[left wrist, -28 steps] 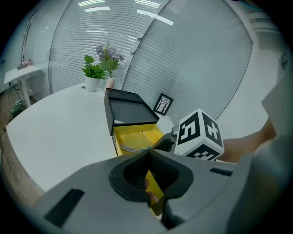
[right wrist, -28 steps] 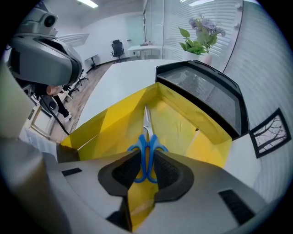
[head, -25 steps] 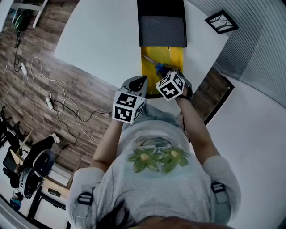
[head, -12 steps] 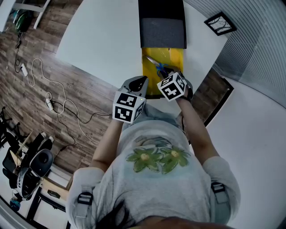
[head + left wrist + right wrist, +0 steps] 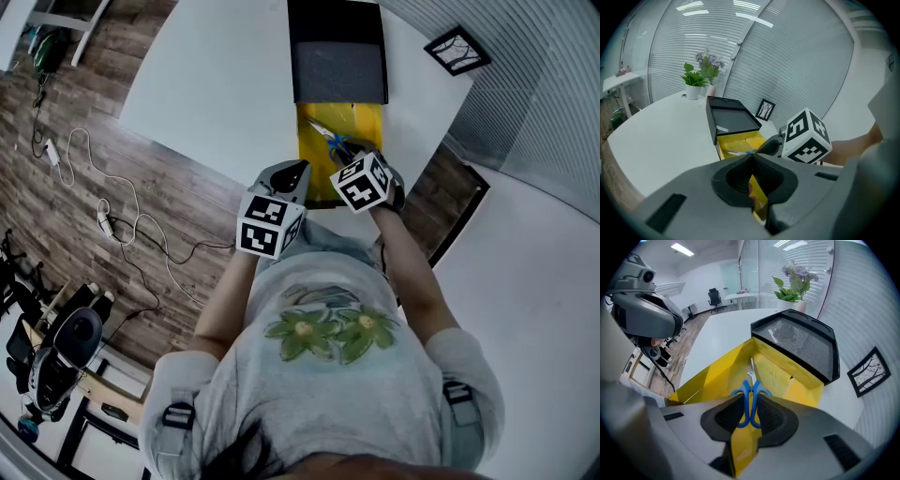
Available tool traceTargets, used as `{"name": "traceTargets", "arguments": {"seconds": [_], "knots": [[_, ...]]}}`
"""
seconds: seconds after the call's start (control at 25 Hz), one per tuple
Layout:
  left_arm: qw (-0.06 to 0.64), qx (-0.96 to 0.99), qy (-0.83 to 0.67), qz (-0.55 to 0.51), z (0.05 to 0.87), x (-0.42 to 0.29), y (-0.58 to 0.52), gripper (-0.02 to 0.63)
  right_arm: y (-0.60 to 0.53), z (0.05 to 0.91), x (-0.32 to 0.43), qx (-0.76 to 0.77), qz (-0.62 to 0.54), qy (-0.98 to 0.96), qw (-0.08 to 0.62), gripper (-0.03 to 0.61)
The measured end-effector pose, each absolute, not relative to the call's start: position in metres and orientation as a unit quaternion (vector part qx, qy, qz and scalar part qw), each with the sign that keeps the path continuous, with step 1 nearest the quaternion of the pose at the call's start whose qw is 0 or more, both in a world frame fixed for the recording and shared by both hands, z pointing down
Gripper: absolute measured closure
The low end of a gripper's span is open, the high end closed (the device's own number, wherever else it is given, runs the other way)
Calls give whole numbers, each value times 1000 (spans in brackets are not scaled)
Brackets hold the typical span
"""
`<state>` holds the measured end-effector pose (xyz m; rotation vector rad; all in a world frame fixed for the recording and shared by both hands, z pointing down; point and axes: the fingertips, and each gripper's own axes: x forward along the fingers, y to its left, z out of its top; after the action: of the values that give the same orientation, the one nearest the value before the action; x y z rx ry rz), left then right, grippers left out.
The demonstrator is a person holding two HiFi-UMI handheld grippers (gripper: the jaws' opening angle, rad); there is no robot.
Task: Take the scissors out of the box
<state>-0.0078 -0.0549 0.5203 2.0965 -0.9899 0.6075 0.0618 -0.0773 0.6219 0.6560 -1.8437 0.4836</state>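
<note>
R hand-held gripper (image 5: 751, 397) pinches blue loop-handled scissors (image 5: 746, 405) in glossy yellow box (image 5: 712, 376).

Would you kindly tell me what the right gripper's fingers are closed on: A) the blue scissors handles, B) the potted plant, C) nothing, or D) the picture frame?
A: the right gripper view shows the right gripper closed on the scissors by their blue handles, above the yellow box.

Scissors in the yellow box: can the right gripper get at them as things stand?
Yes, it seems so. The jaws of the right gripper sit around the blue handles of the scissors, and the yellow box is open on top with nothing lying over them.
</note>
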Motion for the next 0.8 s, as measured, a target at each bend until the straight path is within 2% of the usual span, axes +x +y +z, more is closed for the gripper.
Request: {"name": "traceTargets", "arguments": {"seconds": [0.8], "knots": [[350, 820, -385, 238, 512, -10, -54, 607, -78, 605, 64, 292, 208, -778, 516, 492]]}}
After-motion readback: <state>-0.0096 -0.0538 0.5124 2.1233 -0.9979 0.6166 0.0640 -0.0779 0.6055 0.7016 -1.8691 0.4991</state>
